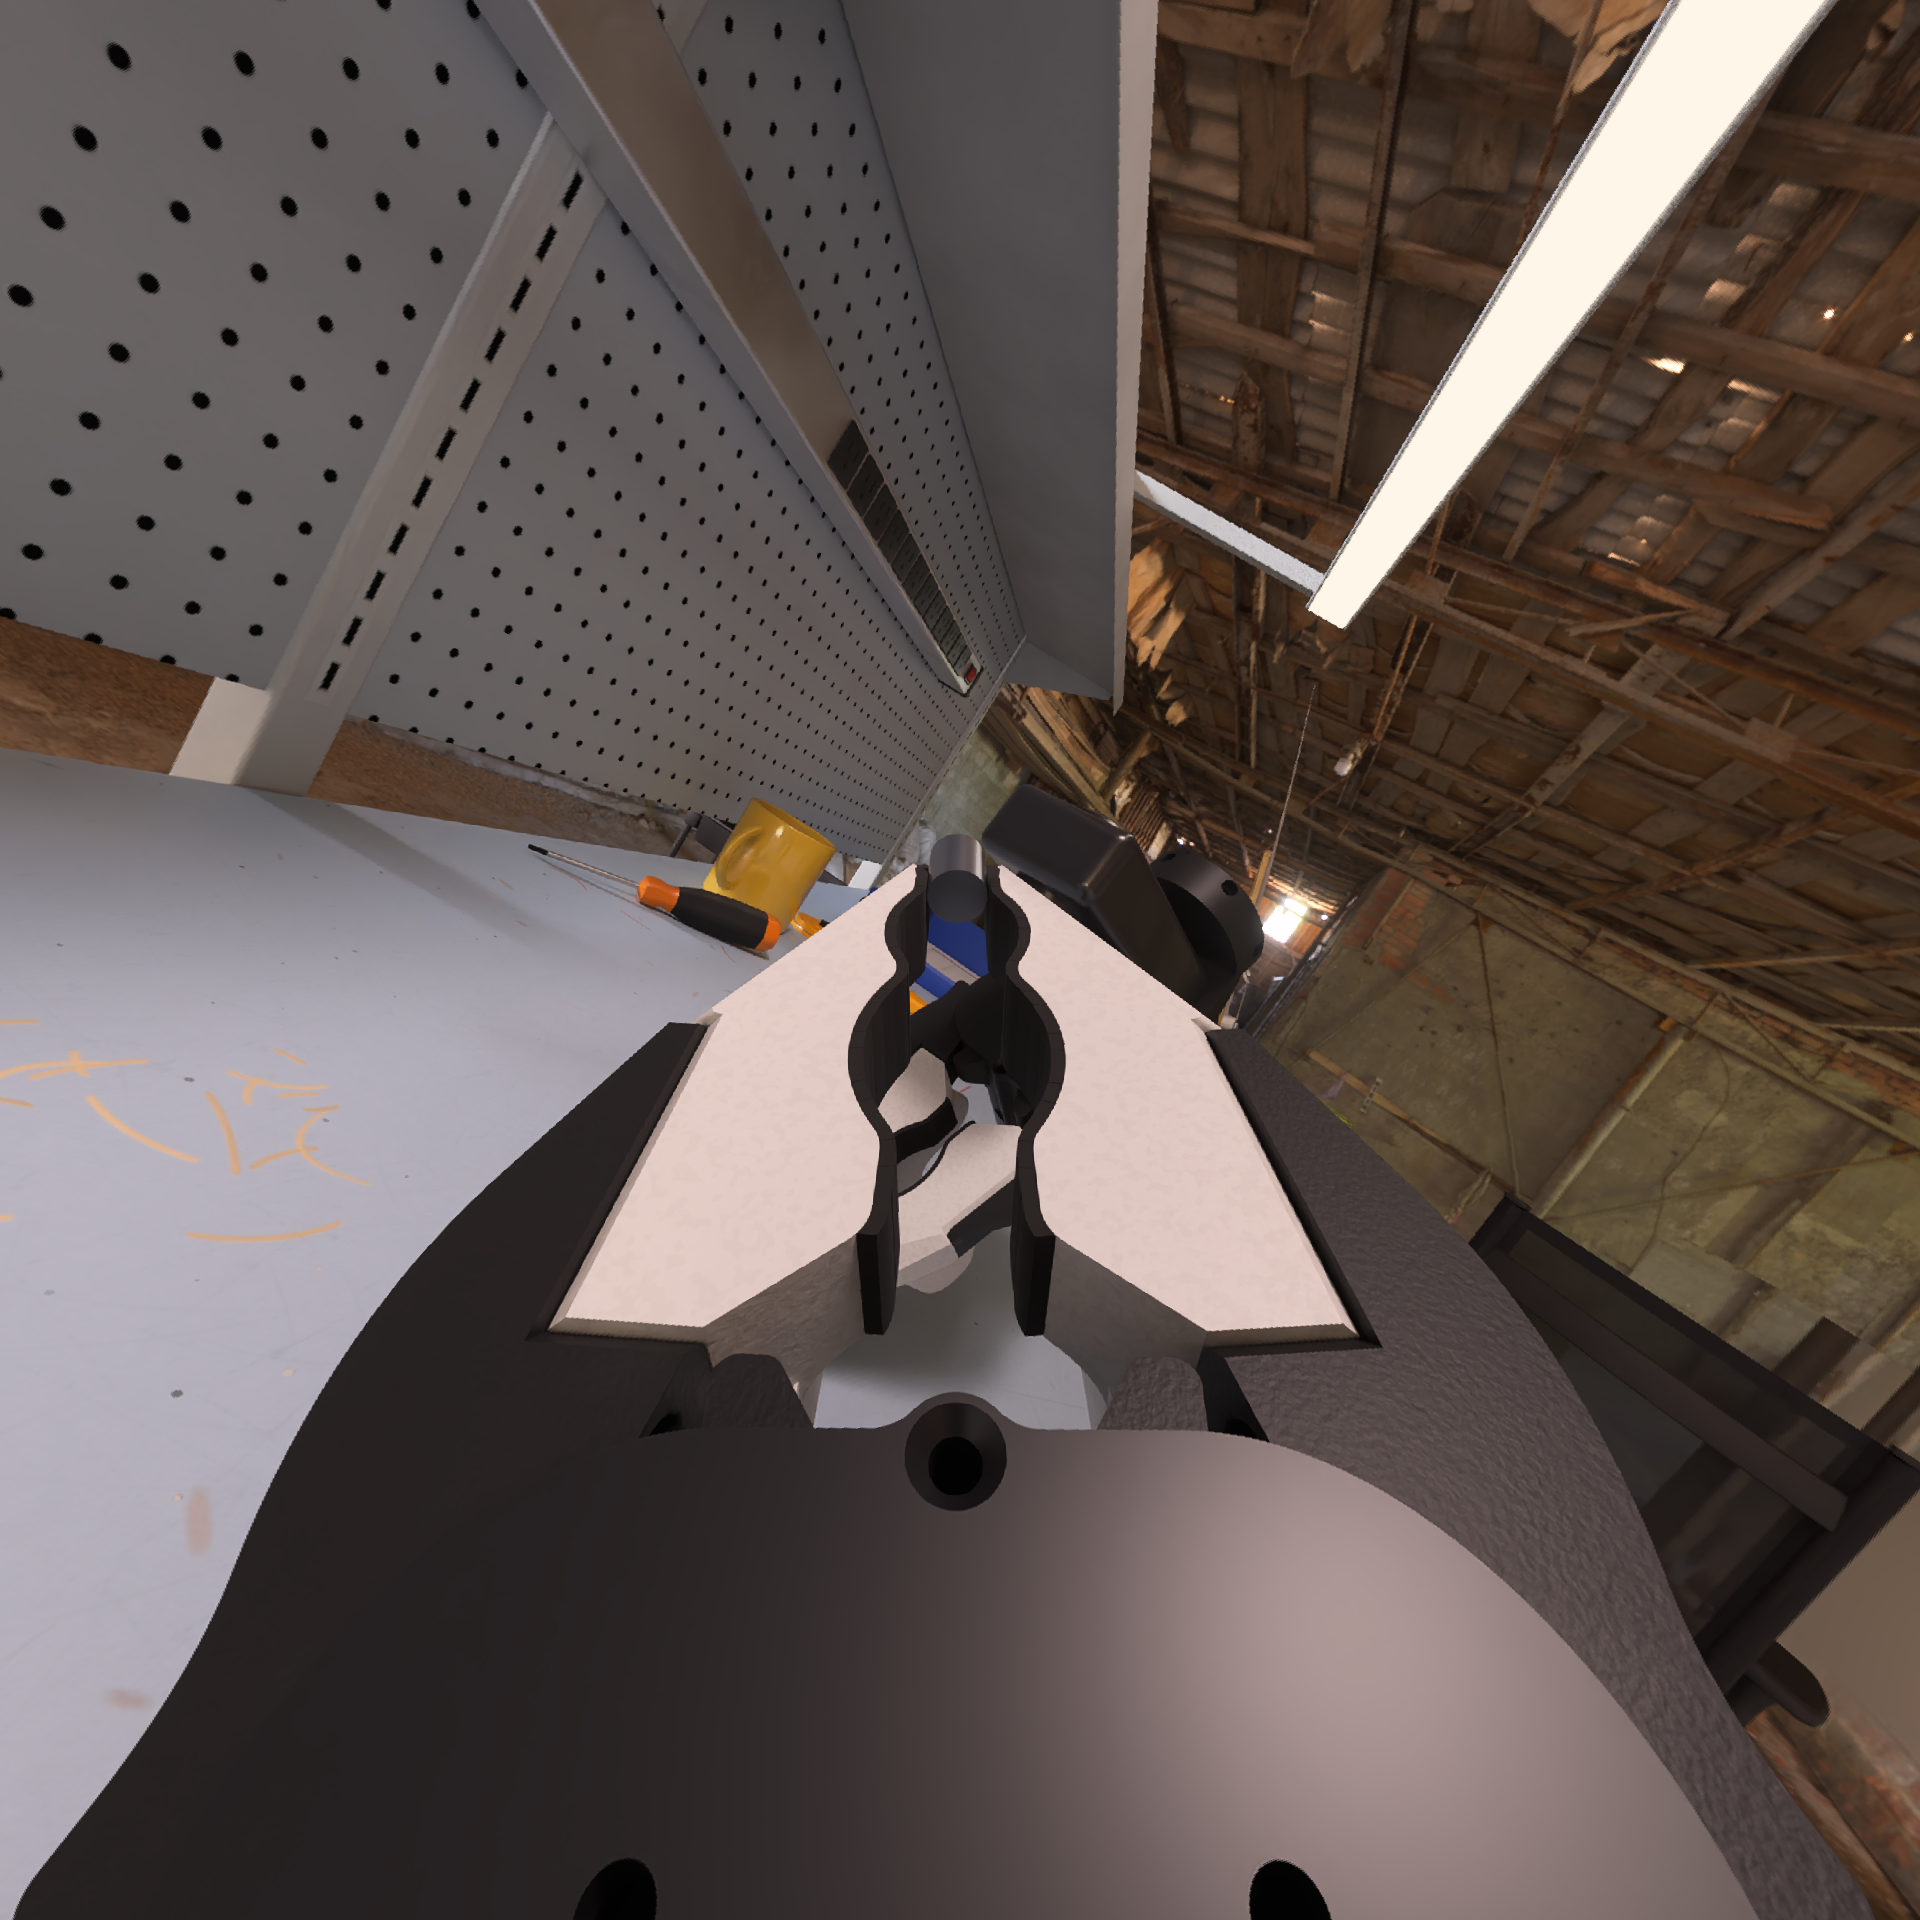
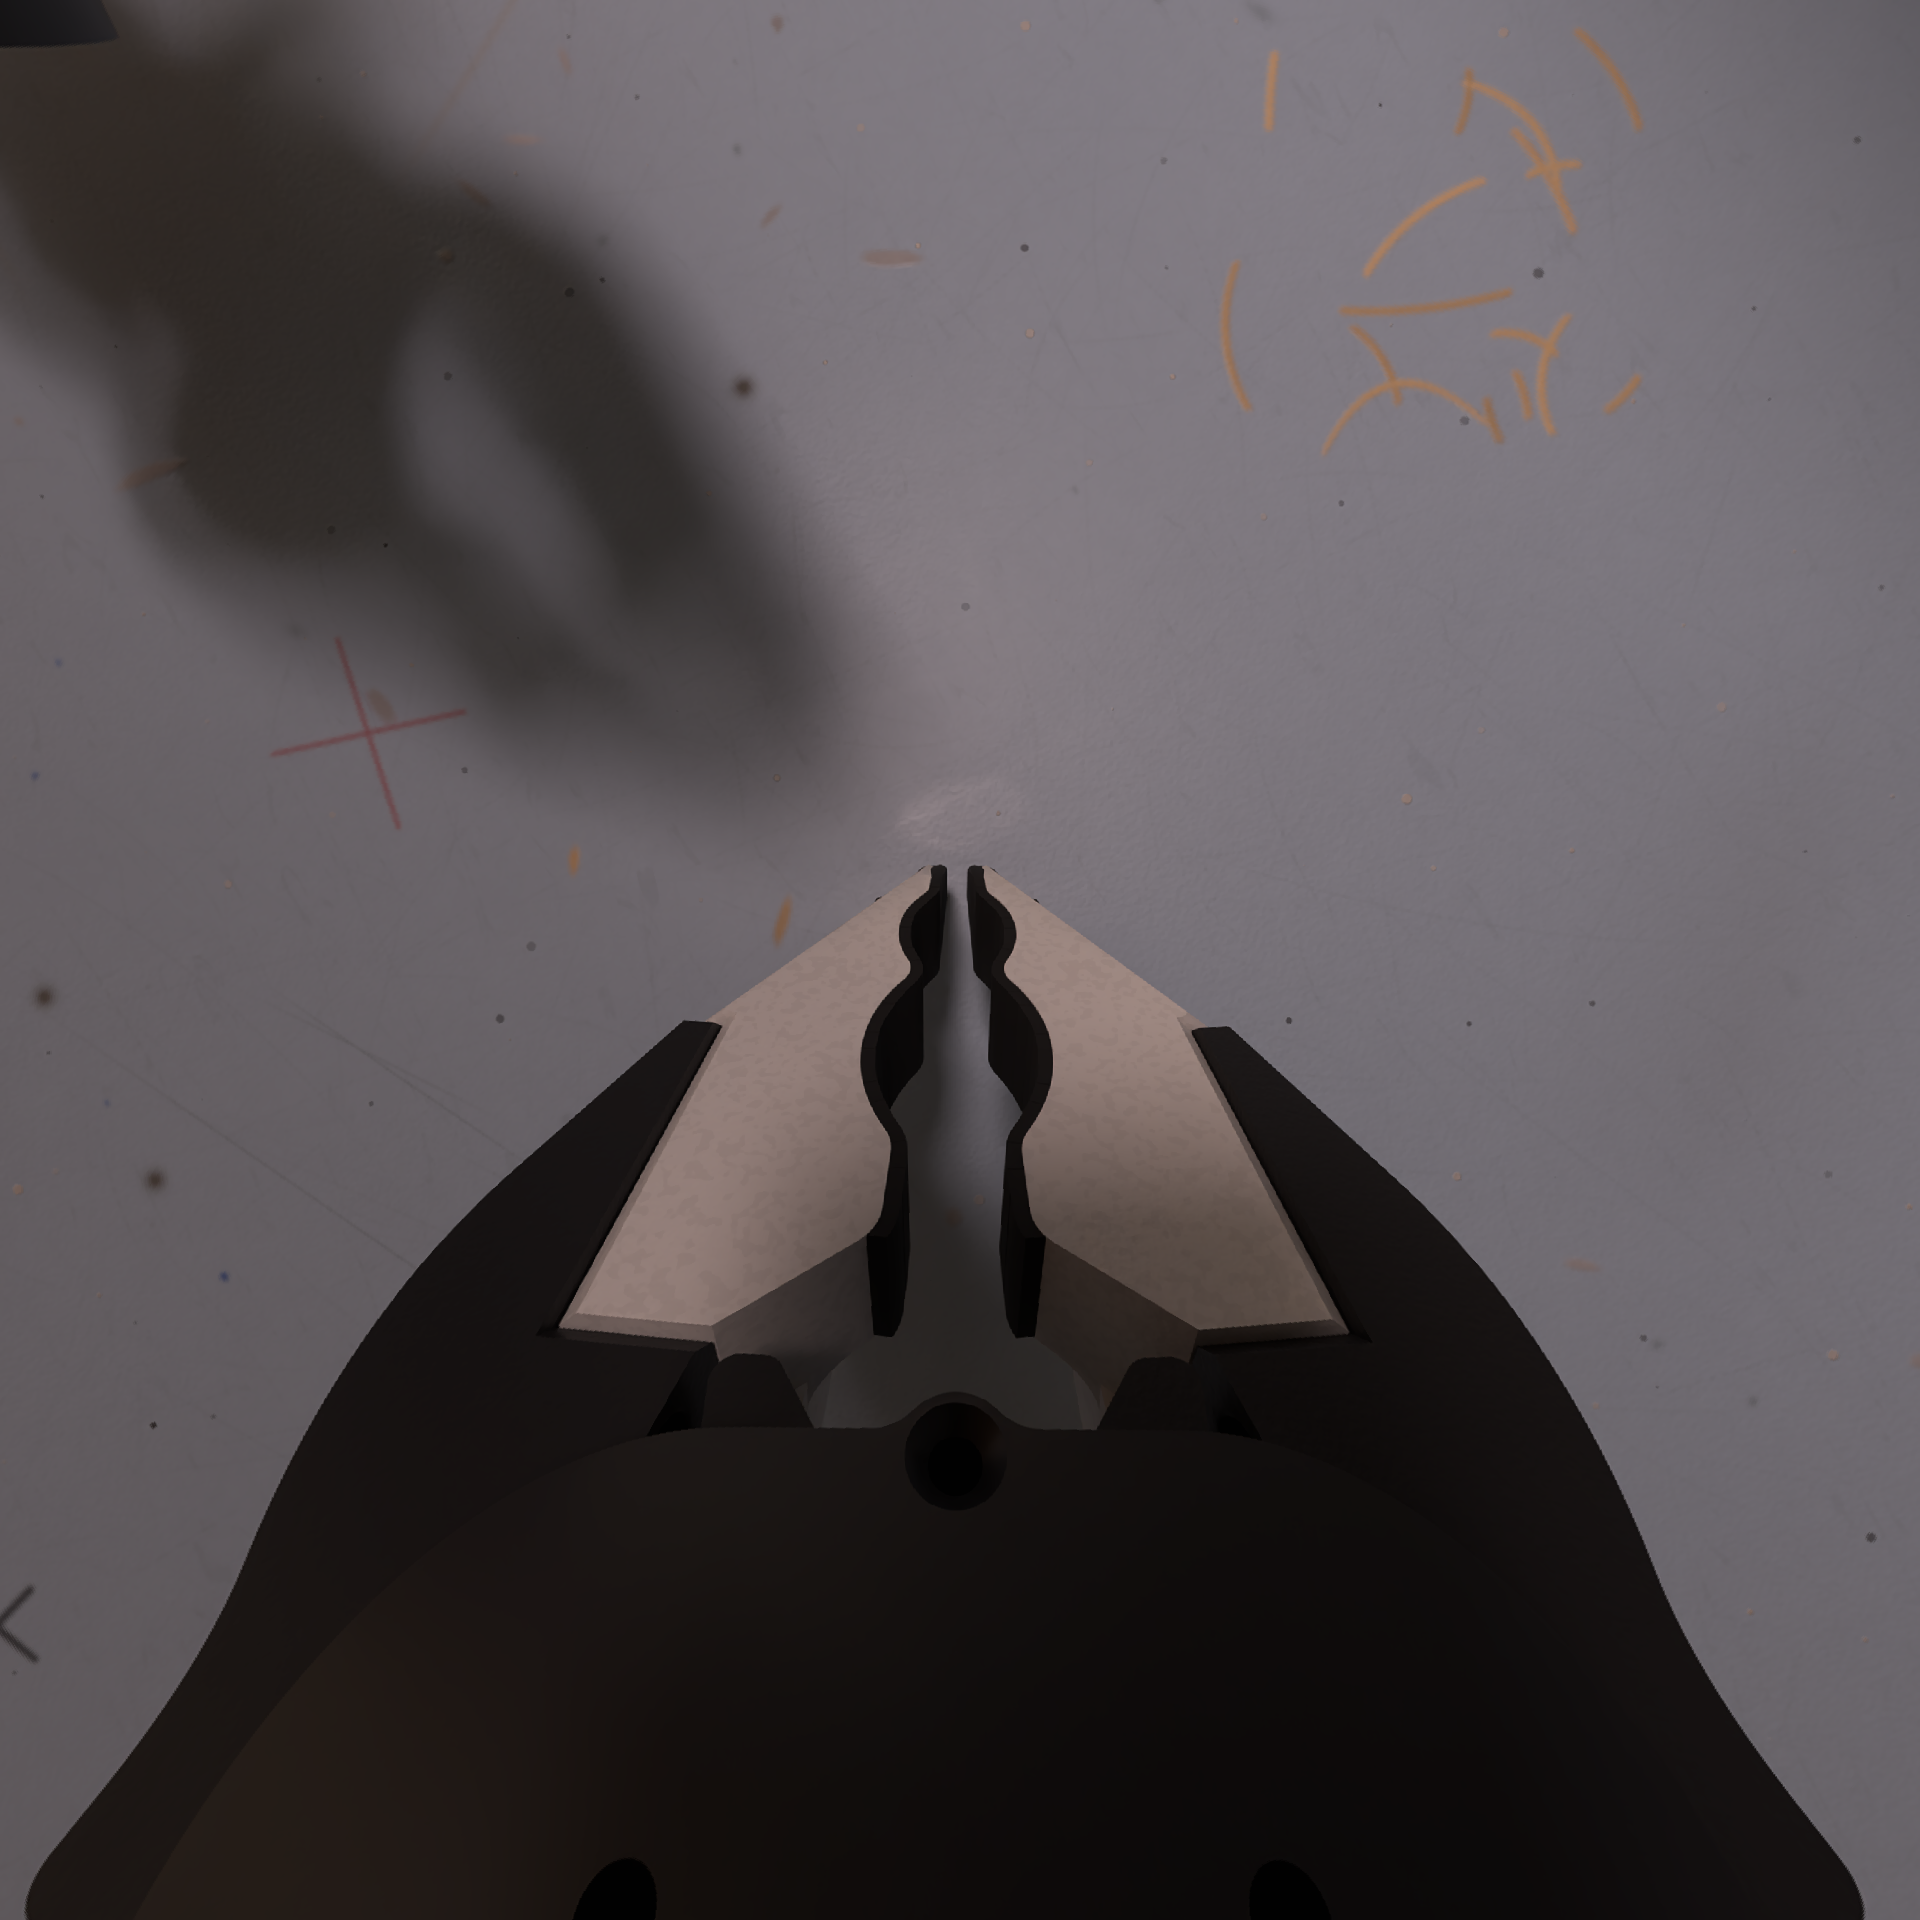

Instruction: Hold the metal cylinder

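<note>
In the left wrist view my left gripper (image 1: 957, 896) is shut on the metal cylinder (image 1: 956, 864), a short dark grey round bar. It is clamped at the very fingertips with one flat end facing the camera, held above the grey table (image 1: 260, 1039). My right gripper (image 2: 956, 875) is shut and empty. It points straight down, close over the bare table (image 2: 1143, 623). Its black body (image 1: 1132, 894) also shows in the left wrist view, just beyond the cylinder.
A yellow mug (image 1: 771, 854) and an orange-and-black screwdriver (image 1: 707, 910) lie by the grey pegboard wall (image 1: 520, 416) at the back. Something blue (image 1: 951, 940) shows behind the left fingers. Orange scribbles (image 2: 1455, 270) and a red cross (image 2: 369, 732) mark the tabletop.
</note>
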